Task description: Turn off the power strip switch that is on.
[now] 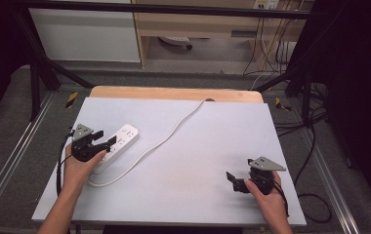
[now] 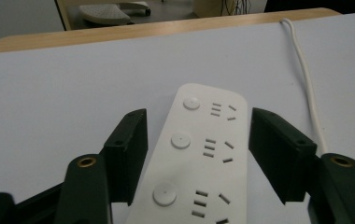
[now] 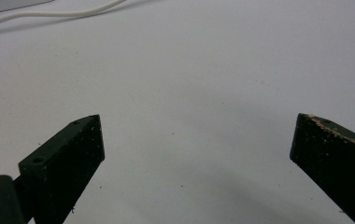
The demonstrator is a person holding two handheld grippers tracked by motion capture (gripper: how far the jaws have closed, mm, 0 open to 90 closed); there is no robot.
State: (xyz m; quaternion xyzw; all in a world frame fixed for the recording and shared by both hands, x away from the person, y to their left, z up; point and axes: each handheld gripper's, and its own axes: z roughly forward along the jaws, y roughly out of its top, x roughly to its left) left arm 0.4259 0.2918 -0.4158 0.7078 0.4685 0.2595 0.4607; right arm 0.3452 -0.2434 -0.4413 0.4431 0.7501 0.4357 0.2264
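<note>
Left tongs [image 2: 196, 140] gape astride the power strip [image 2: 199, 158], pads clear. Right tongs [image 3: 196, 140] wide, empty. Risk: uneven closure could skew the strip across the tabletop [image 1: 198, 161].

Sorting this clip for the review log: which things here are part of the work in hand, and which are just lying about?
In the work:
- white power strip, between the open jaws of the left gripper, pads apart from its sides
- its white cord

Lying about:
- right gripper, open over bare table
- cables on the floor
- wheeled base under the desk behind
</note>
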